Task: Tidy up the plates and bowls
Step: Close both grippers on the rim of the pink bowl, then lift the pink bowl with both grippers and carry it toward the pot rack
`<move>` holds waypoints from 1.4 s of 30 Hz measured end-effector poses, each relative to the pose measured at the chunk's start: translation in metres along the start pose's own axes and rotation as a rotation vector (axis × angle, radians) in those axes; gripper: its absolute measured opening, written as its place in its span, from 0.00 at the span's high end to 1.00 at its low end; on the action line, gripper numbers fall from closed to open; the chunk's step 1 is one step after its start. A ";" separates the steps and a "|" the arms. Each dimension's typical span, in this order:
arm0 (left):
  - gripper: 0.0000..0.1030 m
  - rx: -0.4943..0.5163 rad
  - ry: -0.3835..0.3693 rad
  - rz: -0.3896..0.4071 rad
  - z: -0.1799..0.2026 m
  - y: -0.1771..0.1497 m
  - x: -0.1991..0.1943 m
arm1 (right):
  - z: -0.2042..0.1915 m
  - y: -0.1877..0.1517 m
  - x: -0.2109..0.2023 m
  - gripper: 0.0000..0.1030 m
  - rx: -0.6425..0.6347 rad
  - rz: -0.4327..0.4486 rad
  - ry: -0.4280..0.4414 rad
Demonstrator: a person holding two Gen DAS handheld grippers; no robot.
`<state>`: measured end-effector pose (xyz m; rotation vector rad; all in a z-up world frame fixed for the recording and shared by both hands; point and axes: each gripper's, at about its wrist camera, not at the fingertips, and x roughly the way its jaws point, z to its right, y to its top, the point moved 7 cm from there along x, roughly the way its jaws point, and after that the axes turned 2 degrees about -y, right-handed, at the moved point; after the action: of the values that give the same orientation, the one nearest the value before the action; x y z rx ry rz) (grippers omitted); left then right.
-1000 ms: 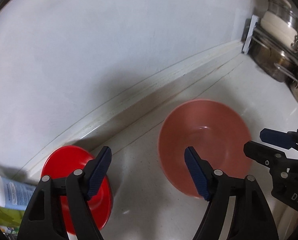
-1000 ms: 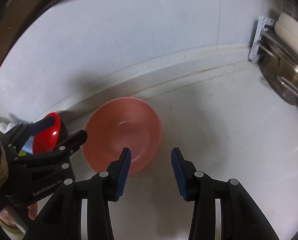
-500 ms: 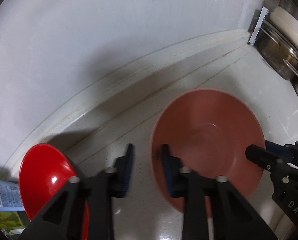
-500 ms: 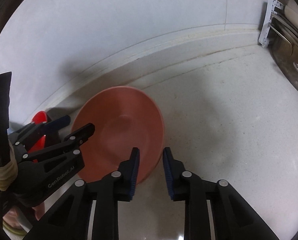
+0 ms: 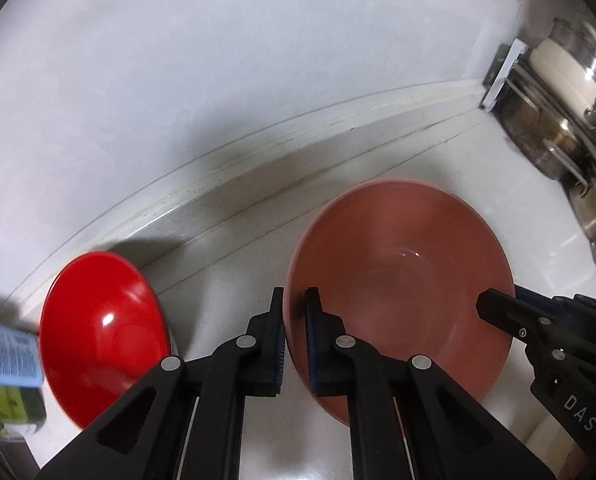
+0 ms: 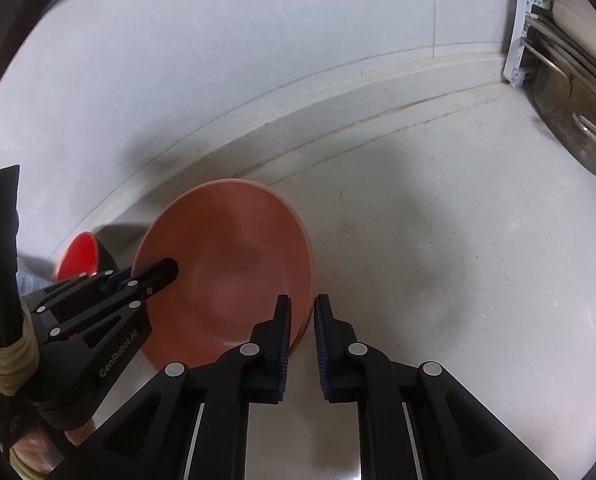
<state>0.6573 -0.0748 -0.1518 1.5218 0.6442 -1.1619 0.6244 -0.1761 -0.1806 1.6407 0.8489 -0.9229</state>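
Both pairs of fingers, wide apart a second ago, now pinch opposite rims of the salmon-pink round plastic bowl (image 5: 402,280) near the white counter's (image 6: 458,248) back edge, so my left gripper (image 5: 294,336) and right gripper (image 6: 300,332) should lift together, level.

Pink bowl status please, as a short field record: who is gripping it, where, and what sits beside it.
pink bowl: on the white counter, near the wall
left gripper: closed on the bowl's left rim
right gripper: closed on the bowl's right rim
red bowl: left of the pink bowl, apart from it
steel pots: far right, on a rack
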 end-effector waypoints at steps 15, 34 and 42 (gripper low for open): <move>0.90 0.044 -0.066 0.109 0.059 -0.037 -0.105 | 0.013 -0.037 -0.090 0.87 0.009 0.081 0.004; 0.87 0.210 -0.201 0.116 0.163 -0.121 -0.143 | 0.086 -0.134 -0.196 0.87 0.054 0.194 -0.097; 0.87 0.240 -0.227 0.047 0.190 -0.152 -0.126 | 0.115 -0.170 -0.203 0.87 0.095 0.181 -0.129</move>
<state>0.4152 -0.1876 -0.0925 1.5644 0.3238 -1.3900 0.3646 -0.2674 -0.0949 1.6884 0.5662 -0.9418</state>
